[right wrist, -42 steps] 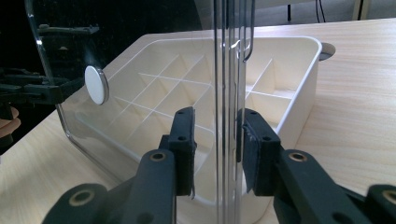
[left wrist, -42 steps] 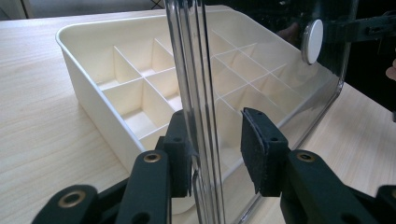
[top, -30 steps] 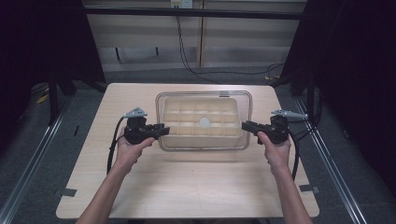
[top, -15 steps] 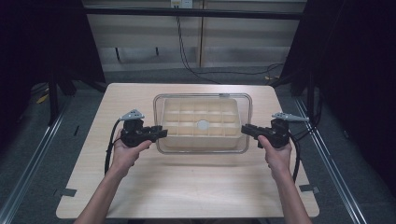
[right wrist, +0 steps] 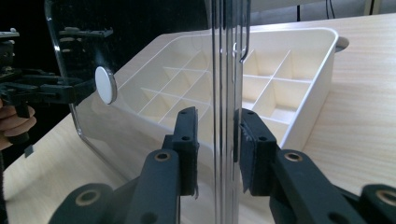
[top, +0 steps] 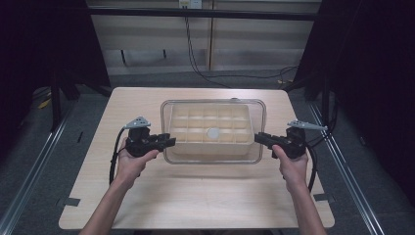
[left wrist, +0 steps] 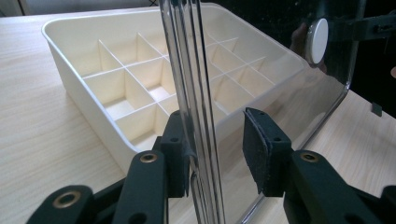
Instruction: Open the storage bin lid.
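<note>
Both your grippers straddle the clear lid (top: 214, 105) over the white tray (left wrist: 84, 56): left gripper (left wrist: 215, 149) wide, right gripper (right wrist: 217, 149) nearly pinching.

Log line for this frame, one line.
phase: lid grasp | left tongs: open, astride clear lid edge | right tongs: astride opposite edge, closure unclear | divided tray: beneath lid
</note>
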`<control>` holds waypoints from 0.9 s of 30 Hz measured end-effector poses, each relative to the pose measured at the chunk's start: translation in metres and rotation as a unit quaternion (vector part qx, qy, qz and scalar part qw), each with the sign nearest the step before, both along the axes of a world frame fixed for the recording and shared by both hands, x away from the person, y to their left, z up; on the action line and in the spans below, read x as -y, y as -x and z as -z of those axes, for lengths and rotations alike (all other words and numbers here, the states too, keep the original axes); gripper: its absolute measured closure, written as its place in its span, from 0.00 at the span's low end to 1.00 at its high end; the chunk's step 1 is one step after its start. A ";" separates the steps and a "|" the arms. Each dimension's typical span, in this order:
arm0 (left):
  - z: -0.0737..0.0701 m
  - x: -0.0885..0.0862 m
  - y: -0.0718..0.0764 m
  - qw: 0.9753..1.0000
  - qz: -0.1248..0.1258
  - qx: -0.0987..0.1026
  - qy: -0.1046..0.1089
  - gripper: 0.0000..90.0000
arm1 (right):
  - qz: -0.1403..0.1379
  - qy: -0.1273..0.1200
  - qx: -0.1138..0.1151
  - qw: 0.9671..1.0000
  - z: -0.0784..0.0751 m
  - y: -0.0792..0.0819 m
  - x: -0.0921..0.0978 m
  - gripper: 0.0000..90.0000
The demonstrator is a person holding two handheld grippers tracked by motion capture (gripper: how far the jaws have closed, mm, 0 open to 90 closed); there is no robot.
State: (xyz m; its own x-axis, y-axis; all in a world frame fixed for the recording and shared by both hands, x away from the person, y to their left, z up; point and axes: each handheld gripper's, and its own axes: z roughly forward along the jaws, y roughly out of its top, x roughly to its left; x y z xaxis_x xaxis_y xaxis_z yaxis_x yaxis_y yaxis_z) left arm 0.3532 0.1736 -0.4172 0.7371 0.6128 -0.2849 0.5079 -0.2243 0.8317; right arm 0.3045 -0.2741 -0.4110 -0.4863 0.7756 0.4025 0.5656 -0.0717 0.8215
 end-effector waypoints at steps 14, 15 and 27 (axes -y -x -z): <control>0.002 -0.002 0.016 1.000 0.014 -0.006 -0.018 0.69 | -0.013 0.010 0.005 1.000 0.000 0.017 -0.001 0.80; 0.002 -0.002 0.016 1.000 0.014 -0.006 -0.018 0.70 | -0.013 0.010 0.005 1.000 0.000 0.017 -0.001 0.80; 0.004 -0.007 0.028 1.000 0.018 -0.004 -0.020 0.71 | -0.010 0.001 -0.001 1.000 0.004 0.028 -0.003 0.80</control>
